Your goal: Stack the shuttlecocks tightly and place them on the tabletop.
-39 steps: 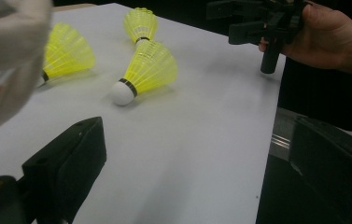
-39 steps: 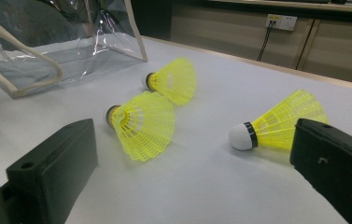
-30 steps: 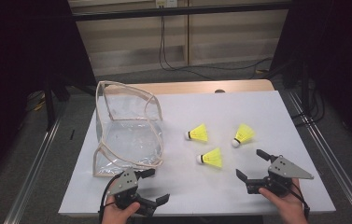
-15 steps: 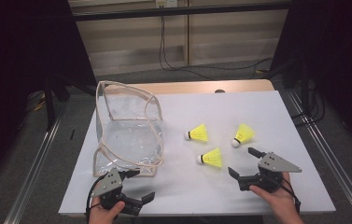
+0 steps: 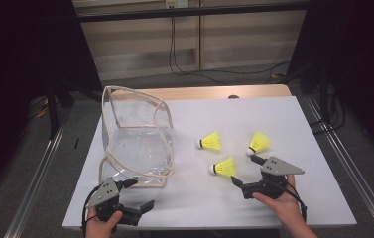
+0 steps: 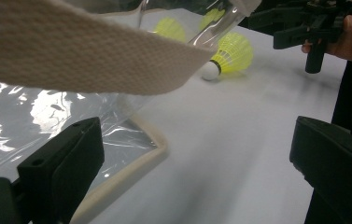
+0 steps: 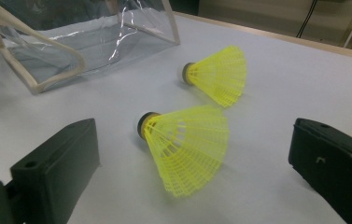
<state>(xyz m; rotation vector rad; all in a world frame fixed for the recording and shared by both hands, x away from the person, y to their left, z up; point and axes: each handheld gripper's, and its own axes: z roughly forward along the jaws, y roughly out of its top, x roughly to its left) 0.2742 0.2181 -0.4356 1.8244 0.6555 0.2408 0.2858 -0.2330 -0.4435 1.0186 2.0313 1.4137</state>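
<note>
Left gripper (image 5: pixel 136 194) at the table's near-left corner, held in a hand (image 5: pixel 100 225), jaws spread wide and empty — just short of the near edge of a clear plastic bag (image 5: pixel 137 141). Bag with cream fabric trim and strap, standing on the left half of the white table (image 5: pixel 274 124), mouth raised toward the far edge. From the left gripper view (image 6: pixel 192 154), cream strap (image 6: pixel 85 60) arching close overhead, bag's trimmed corner between the jaws, one shuttlecock (image 6: pixel 227 55) beyond on bare table.

Three yellow shuttlecocks right of the bag, mid-table, lying on their sides, well apart from each other: one (image 5: pixel 210 143) nearest the bag, one (image 5: pixel 223 167) closer to the near edge, one (image 5: pixel 258 143) farther right.

Right gripper (image 5: pixel 248 172) near the table's near-right part, gripped by a hand (image 5: pixel 286 206), jaws wide open, nothing between the pads — tips pointing at the nearest shuttlecock, just beside it but not touching. In the right gripper view (image 7: pixel 192 163), that shuttlecock (image 7: pixel 187 144) lying between the two black jaws, cork end toward the bag (image 7: pixel 85 42), another (image 7: pixel 218 74) beyond it.
</note>
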